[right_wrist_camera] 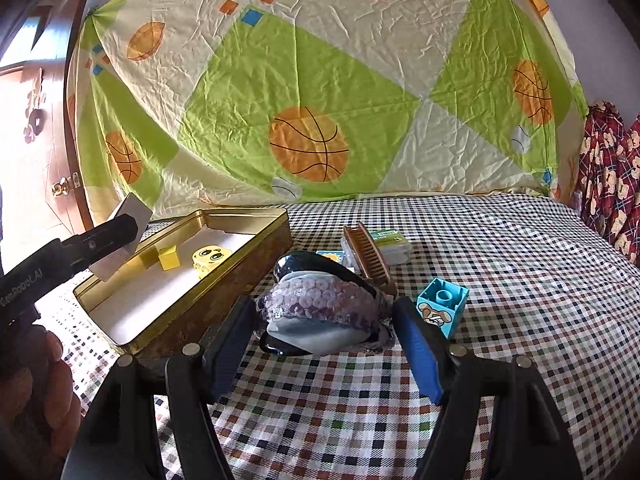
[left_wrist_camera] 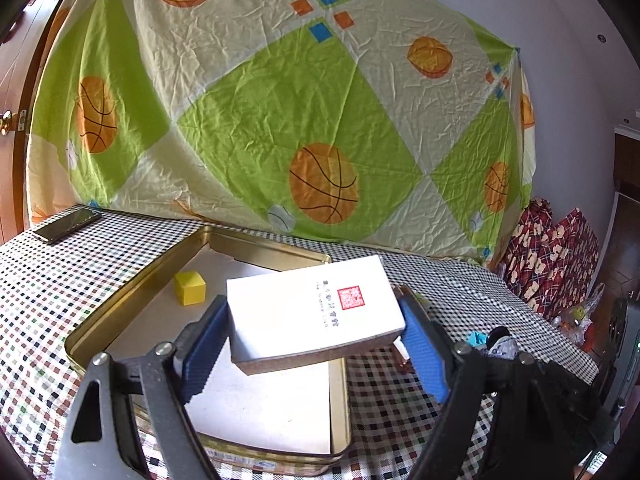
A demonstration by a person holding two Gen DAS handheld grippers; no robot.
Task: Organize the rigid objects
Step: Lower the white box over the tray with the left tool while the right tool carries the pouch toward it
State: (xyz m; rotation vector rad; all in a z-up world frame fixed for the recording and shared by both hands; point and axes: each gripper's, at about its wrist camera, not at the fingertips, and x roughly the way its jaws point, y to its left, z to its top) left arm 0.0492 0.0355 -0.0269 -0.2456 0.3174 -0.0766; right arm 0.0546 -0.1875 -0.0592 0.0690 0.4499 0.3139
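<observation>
My left gripper is shut on a flat white box with a red stamp, held tilted above the open gold tin. A yellow cube lies inside the tin. In the right wrist view the same box hangs over the tin, which holds the yellow cube and a yellow face toy. My right gripper is shut on a black hair clip with purple sequins and grey cloth, just right of the tin.
A cyan block with a bear picture sits by the right fingertip. Behind lie a wooden brush, a clear plastic case and a small card. A phone rests far left on the checked cloth. A ball-patterned sheet hangs behind.
</observation>
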